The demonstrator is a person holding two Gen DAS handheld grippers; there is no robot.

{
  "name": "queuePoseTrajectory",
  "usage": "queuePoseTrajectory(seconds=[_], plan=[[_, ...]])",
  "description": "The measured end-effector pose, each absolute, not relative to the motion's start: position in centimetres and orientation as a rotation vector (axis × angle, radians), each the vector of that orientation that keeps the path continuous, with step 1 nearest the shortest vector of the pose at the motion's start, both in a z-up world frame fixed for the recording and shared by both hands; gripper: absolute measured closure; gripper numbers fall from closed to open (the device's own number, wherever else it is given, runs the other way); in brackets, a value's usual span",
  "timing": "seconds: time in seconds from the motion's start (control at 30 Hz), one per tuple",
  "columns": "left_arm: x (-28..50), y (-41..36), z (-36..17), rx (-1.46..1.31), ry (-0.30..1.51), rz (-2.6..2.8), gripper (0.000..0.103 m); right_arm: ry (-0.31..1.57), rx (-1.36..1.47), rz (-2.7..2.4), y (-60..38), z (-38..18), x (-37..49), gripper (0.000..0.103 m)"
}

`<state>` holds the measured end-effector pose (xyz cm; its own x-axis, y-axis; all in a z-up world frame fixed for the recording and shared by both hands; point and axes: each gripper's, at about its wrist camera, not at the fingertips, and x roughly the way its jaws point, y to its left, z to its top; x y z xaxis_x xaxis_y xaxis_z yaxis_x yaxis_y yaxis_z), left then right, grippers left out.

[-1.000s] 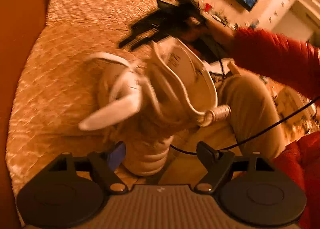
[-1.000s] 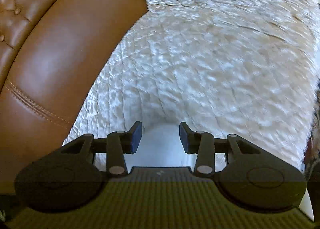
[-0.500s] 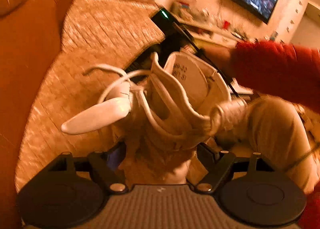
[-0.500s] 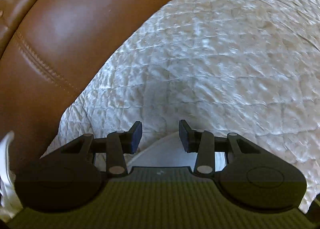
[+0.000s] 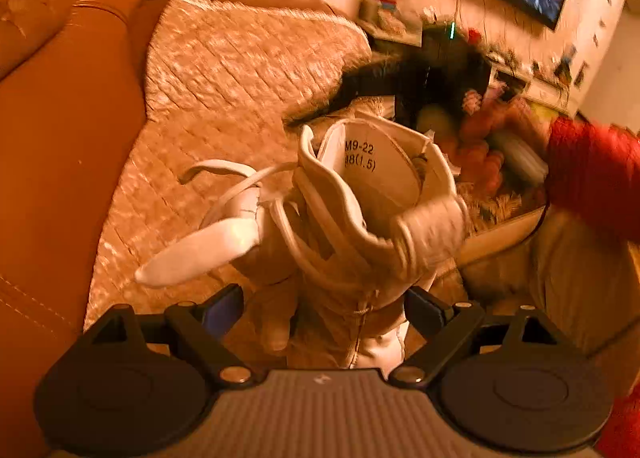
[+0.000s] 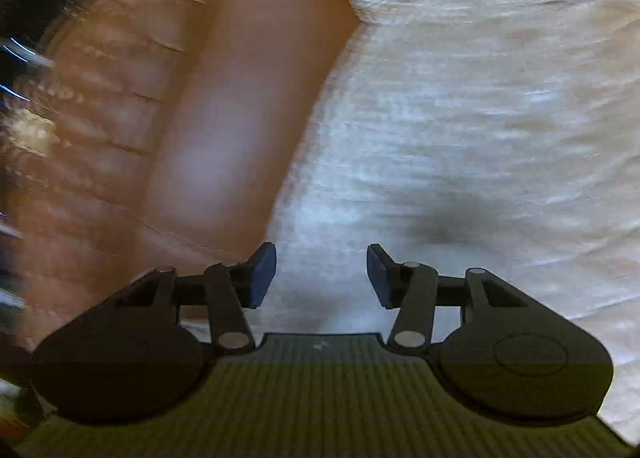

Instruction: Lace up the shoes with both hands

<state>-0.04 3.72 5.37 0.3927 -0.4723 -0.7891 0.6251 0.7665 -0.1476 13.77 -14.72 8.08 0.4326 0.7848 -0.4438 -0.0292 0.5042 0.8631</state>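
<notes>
**Boot between widening jaws on the sofa**

Angled steeply down, the left hand-held gripper [image 5: 320, 308] opens around a white high-top shoe [image 5: 360, 217] on the quilted cover [image 5: 224, 73], pads clear. The right hand-held gripper [image 6: 321, 276], tilted gently, opens empty over quilting.

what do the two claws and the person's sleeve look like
Both the left claw and right claw are black, each with two round discs, angled link arms with silver pivots, dark blue pads and a grey ribbed body between. The sleeve is red.
</notes>
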Motion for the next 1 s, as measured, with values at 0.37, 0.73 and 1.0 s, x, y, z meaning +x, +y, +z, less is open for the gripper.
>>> queuePoseTrajectory(seconds=[0.37, 0.73, 1.0], plan=[[-2.5, 3.7, 3.8, 0.185, 0.979, -0.716, 0.01, 1.089, -0.384, 0.916, -0.5, 21.5, 7.4, 0.046], [-1.0, 5.1, 3.4, 0.042, 0.972, -0.705, 0.01, 1.166, -0.341, 0.662, 3.9, 18.0, 6.1, 0.076], [2.1, 7.1, 7.6, -0.004, 0.86, -0.563, 0.013, 0.991, 0.572, 0.292, -7.1, 17.5, 10.1, 0.079]])
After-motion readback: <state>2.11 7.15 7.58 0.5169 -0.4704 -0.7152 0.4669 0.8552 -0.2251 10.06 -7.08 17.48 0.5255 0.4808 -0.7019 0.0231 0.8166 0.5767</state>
